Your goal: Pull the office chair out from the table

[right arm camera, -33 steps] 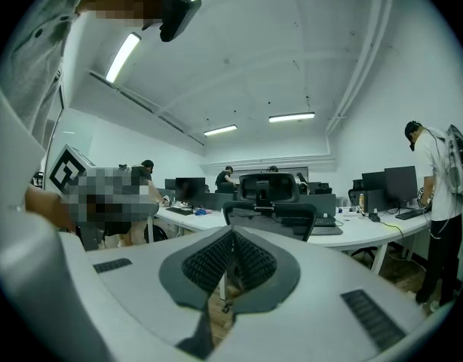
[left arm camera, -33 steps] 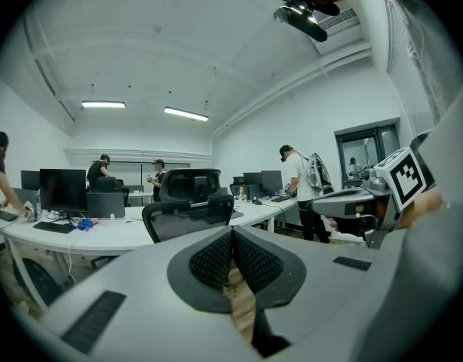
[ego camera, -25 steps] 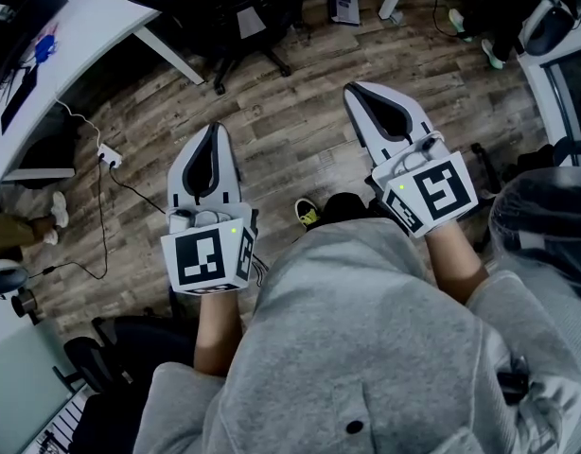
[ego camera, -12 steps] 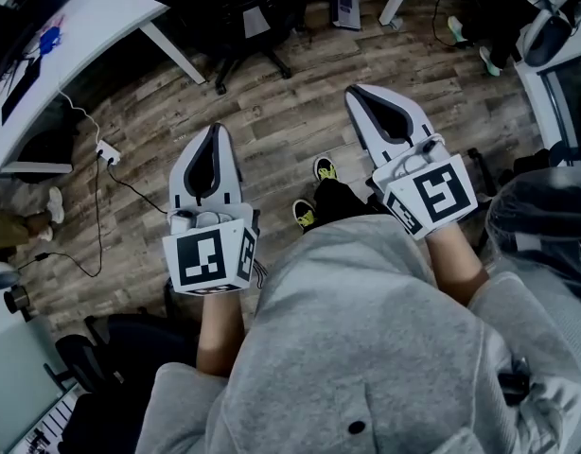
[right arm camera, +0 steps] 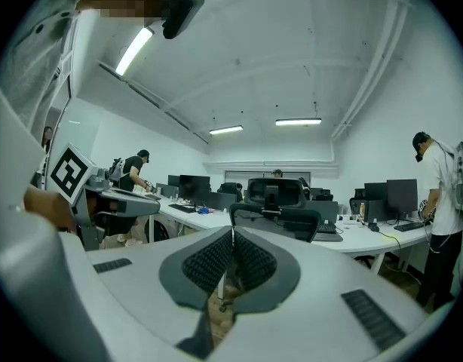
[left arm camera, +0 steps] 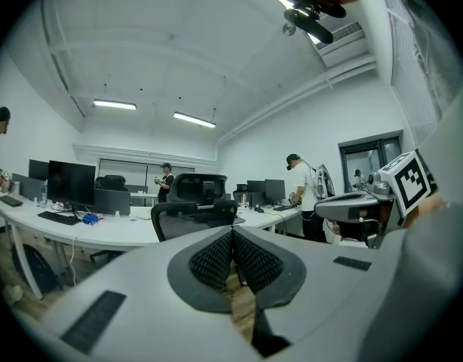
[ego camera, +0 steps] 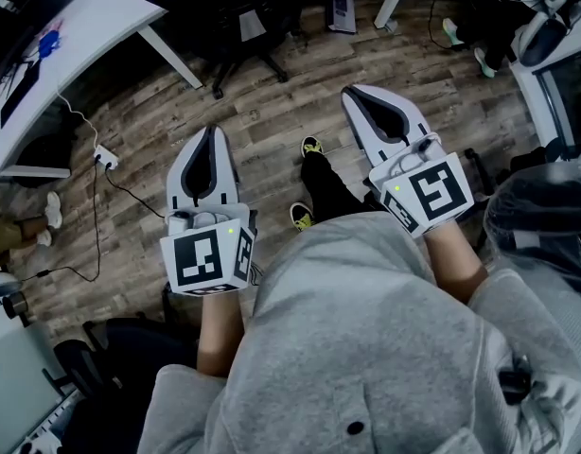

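- Standing far ahead, the office chair [ego camera: 236, 17] is tucked at the white table [ego camera: 92, 17], backrest upright, facing near.
- Clenched, empty: left gripper [ego camera: 213, 132] and right gripper [ego camera: 349, 93], well apart from it.

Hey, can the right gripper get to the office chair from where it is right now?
Probably not yet. The office chair stands well ahead of the right gripper across the floor, and its jaws are shut. Nothing blocks the way, so stepping closer should do.
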Tool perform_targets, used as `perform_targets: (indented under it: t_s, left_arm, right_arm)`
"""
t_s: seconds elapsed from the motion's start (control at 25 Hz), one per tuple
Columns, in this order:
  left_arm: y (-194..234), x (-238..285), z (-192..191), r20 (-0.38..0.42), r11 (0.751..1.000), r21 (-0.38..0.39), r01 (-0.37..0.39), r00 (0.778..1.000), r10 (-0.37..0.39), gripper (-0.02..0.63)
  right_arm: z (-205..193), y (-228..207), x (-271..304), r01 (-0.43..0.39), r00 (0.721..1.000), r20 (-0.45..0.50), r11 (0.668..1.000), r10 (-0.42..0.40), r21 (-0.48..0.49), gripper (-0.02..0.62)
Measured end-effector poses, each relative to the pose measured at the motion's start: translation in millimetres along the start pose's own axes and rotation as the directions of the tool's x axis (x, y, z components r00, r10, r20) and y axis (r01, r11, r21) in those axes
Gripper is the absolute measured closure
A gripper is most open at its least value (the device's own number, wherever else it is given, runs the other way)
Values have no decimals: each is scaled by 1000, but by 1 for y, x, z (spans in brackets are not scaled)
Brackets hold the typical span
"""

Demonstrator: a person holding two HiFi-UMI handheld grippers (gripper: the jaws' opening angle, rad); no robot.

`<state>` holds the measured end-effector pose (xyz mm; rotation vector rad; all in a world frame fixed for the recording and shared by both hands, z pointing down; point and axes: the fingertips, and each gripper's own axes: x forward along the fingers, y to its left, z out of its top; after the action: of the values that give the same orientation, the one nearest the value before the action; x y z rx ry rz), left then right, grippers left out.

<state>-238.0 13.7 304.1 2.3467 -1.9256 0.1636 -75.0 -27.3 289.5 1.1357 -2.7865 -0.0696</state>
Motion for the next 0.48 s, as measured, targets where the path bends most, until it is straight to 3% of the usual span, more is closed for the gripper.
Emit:
perform_targets:
  t_s: [0.48]
  left_arm:
    - [-6,20,0,3,1000,6,-4,1000,4,595]
  right_arm:
    - [0,-32,4,8,1000,7,999,-8,-33,566]
